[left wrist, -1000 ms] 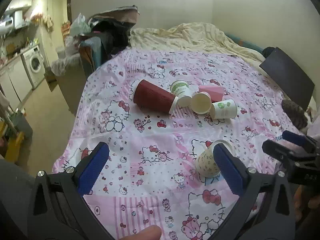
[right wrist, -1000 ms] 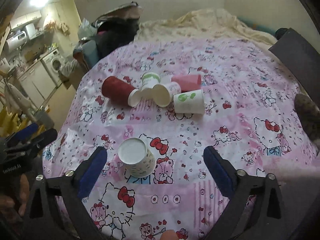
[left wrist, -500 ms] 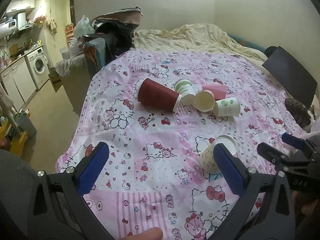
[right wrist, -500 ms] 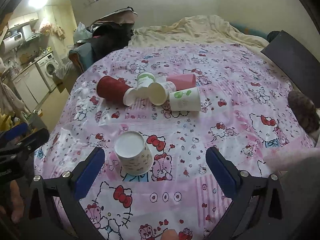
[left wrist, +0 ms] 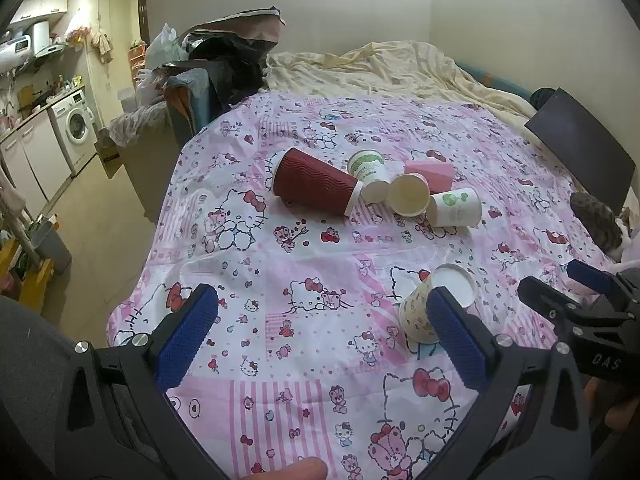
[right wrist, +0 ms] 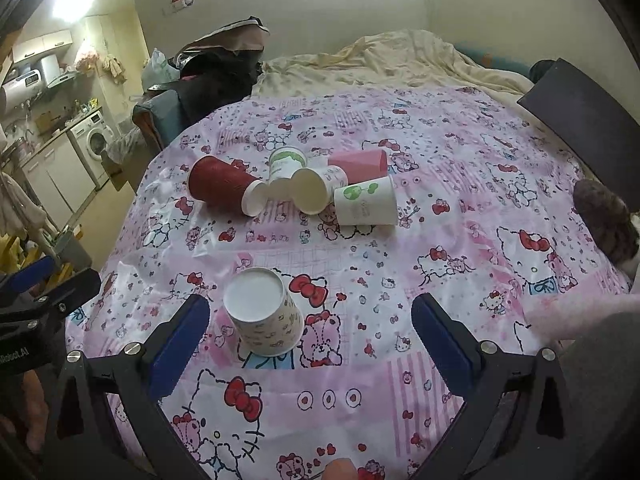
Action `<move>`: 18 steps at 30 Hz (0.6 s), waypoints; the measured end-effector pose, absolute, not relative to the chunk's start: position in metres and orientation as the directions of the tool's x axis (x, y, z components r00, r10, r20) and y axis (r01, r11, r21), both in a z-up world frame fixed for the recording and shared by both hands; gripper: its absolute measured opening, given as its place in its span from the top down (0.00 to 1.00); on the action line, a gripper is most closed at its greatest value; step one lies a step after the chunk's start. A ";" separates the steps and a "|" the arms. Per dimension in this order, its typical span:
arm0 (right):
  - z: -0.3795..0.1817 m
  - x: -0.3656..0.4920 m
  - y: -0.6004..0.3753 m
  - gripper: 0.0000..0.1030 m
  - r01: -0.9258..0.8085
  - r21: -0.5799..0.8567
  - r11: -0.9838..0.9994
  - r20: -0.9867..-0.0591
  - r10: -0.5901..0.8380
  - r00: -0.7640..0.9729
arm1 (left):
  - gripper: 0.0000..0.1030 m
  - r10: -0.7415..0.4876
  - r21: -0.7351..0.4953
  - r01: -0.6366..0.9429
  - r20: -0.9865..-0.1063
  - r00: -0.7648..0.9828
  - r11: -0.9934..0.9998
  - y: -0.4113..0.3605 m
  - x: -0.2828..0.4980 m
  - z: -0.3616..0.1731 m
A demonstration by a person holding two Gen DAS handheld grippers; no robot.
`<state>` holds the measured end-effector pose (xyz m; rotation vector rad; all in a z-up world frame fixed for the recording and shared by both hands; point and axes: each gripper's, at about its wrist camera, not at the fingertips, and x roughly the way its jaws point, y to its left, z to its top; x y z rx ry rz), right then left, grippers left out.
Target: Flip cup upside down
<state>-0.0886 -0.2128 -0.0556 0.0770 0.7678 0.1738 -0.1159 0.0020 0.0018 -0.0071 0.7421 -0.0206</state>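
The patterned cup (right wrist: pixel 264 316) stands base-up just ahead-left of the released right gripper (right wrist: pixel 308 344); left gripper (left wrist: pixel 320 340) is likewise spread.

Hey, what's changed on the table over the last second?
Both grippers, left and right, pulled back a little, open and empty. The patterned cup stayed upside down on the tablecloth; the five tipped cups, including the red cup, stayed put.
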 end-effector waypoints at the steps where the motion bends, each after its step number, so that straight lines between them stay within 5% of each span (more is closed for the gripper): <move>1: -0.056 -0.089 -0.213 0.00 -0.128 0.134 0.983 -0.684 0.185 0.706 | 0.00 -0.022 -0.014 0.016 -0.676 0.737 1.000 0.002 -0.116 0.002; 18: -0.055 -0.088 -0.213 0.00 -0.129 0.135 0.982 -0.683 0.186 0.706 | 0.00 -0.023 -0.015 0.017 -0.679 0.734 1.000 0.002 -0.116 0.002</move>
